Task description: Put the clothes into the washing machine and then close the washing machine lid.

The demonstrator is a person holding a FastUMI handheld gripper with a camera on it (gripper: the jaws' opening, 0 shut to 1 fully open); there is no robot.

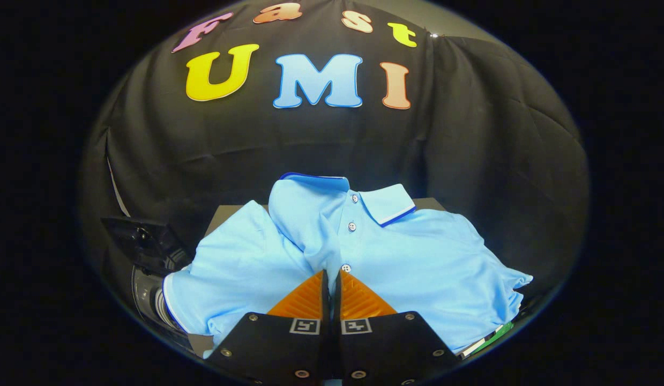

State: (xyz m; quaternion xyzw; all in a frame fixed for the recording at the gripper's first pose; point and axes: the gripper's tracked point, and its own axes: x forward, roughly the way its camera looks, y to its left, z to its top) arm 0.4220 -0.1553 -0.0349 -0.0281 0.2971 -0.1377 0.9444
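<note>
Though it lies spread on the grey stand (428, 203), the blue polo shirt (417, 257) is judged light, limp, bunchable; gripper (332, 276) fingers pinched together on fabric below its placket; washing machine (149, 279) left of shirt.

Strong fisheye warp, straight lines bowed toward the rim, heavy vignette darkening outward. Dim booth overall, black cloth wall (471, 150) soaking up light, soft folds barely readable. Light from above and front: blue polo shirt (417, 257) bright, evenly lit, sharp at buttons and collar, no blown highlights. Small glare spot high on the wall seam. Shadowed crease where tongs (332, 279) pinch the fabric, fingers closed together. Left counter (224, 214) edge murky, dark object there hard to resolve.
</note>
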